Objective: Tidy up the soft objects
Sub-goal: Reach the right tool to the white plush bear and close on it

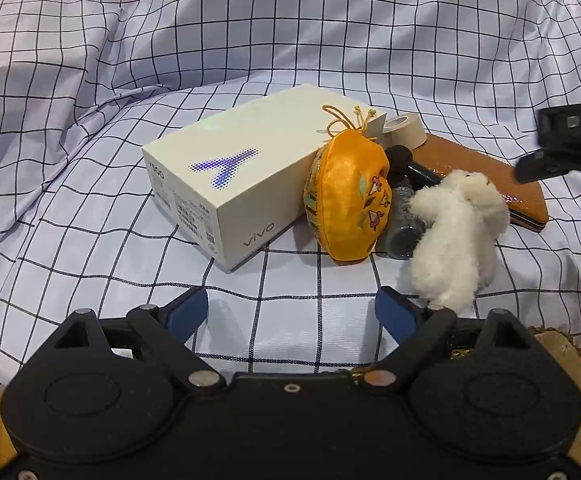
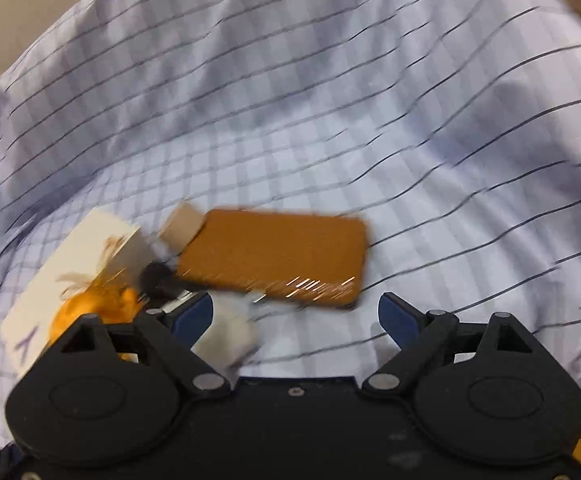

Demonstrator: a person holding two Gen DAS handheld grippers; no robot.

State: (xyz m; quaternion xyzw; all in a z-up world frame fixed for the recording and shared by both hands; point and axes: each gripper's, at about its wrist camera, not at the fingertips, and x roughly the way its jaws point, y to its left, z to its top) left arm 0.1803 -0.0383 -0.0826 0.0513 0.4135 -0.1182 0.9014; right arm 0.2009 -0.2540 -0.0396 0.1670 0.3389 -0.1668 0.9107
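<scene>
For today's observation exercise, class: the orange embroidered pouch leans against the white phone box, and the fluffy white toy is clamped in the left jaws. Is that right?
Not quite. The orange embroidered pouch does lean against the white phone box, but the fluffy white toy lies free on the checked cloth. The left gripper has its jaws open and empty, as the left wrist view shows.

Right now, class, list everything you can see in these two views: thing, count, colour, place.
Checked cloth: one, pale lilac with dark lines, under everything.
Phone box: one, white, left of the pile.
Drawstring pouch: one, orange, embroidered, leaning on the box.
Plush toy: one, white, right of the pouch.
Small bottle: one, dark-capped, between pouch and toy.
Tape roll: one, beige, behind the pouch.
Wallet case: one, brown, lying flat behind the toy.
Left claw: black with blue pads, open, empty.
Right claw: same colours, open, toy beside one pad.
</scene>
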